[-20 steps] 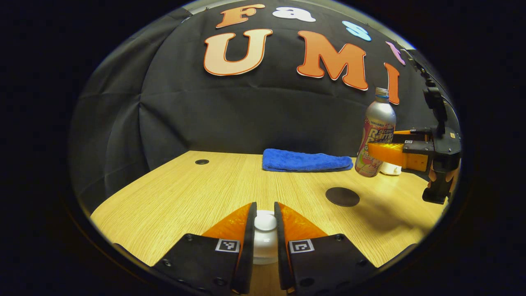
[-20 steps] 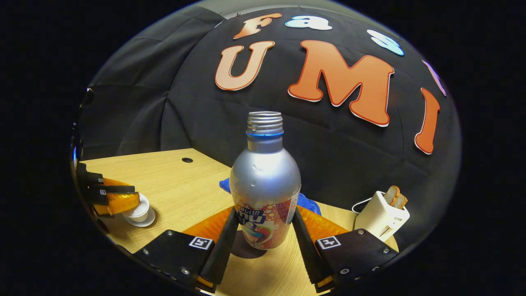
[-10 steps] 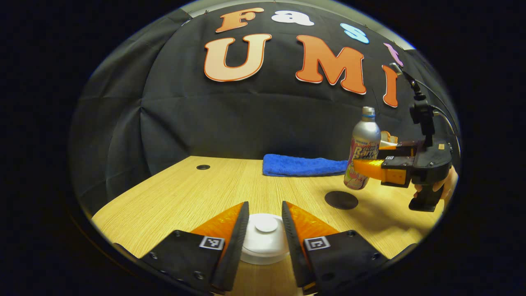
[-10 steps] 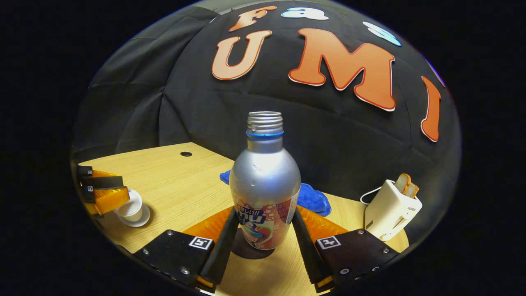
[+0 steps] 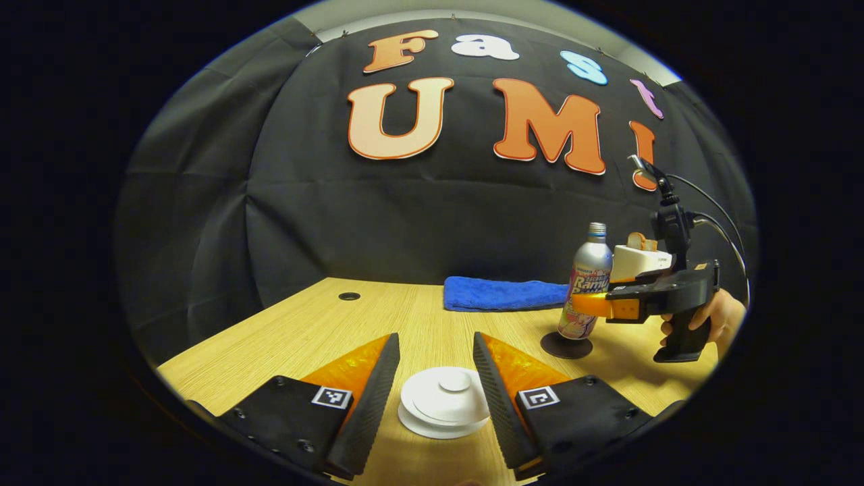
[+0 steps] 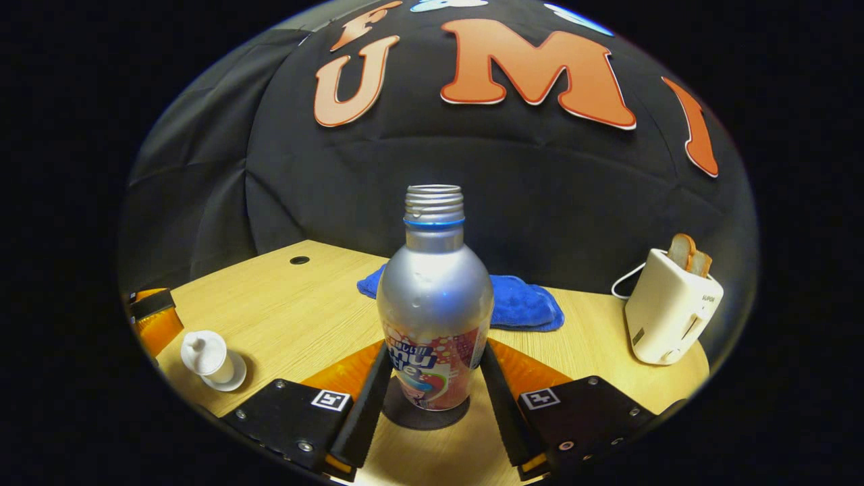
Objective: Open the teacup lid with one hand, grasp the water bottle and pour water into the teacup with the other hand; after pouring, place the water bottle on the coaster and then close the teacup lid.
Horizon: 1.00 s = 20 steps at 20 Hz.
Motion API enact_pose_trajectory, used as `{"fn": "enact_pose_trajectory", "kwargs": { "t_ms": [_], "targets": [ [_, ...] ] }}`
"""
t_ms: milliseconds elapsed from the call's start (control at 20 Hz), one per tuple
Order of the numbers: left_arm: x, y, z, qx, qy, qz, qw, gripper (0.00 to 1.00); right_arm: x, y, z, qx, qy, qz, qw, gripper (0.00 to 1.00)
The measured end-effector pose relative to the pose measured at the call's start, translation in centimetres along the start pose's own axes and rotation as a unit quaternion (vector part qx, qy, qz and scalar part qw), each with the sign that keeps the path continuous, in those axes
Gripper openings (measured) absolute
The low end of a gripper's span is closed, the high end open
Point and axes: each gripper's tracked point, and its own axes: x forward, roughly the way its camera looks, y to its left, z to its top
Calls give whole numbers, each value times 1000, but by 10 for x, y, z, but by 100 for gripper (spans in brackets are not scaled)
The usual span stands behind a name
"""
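Low in the left gripper view, the left gripper (image 5: 435, 398) had let go and spread wide around the teacup lid (image 5: 447, 397), while the right gripper (image 6: 432, 395) still pinched the water bottle (image 6: 434, 300), now down on the coaster (image 6: 424, 413), so only letting go remained.

Spread wide: left gripper (image 5: 435, 368), nothing between its fingers, round white lidded teacup (image 5: 445, 403) on its saucer in the gap. Farther right, on pale wooden table (image 5: 304, 331): silver water bottle (image 5: 586, 283) upright on round dark coaster (image 5: 565, 345), clamped by right gripper (image 5: 588, 304), hand (image 5: 715, 317) on its grip. Behind: folded blue towel (image 5: 503, 294).
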Motion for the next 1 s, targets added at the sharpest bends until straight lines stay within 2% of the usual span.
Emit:
{"fn": "enact_pose_trajectory", "kwargs": {
  "t_ms": [50,300,350,550,600,950,1000],
  "targets": [
    [0,1,-1,1,1,1,1000,75,3,-1,-3,3,5,-1,1000,77],
    [-2,6,-3,0,2,8,1000,75,8,1,-15,4,24,-1,1000,77],
    [-2,6,-3,0,4,9,1000,78,7,1,-14,3,24,-1,1000,77],
    [-5,5,1,-1,-4,9,1000,72,6,3,-15,5,28,-3,1000,77],
    [-5,5,2,0,-5,10,1000,75,7,3,-17,7,31,-5,999,77],
    [-14,3,15,2,-18,15,1000,75,-8,8,-12,-26,32,-7,999,93],
    [-16,2,19,2,-23,16,1000,72,-12,7,-11,-28,33,-6,999,94]
  ]
}}
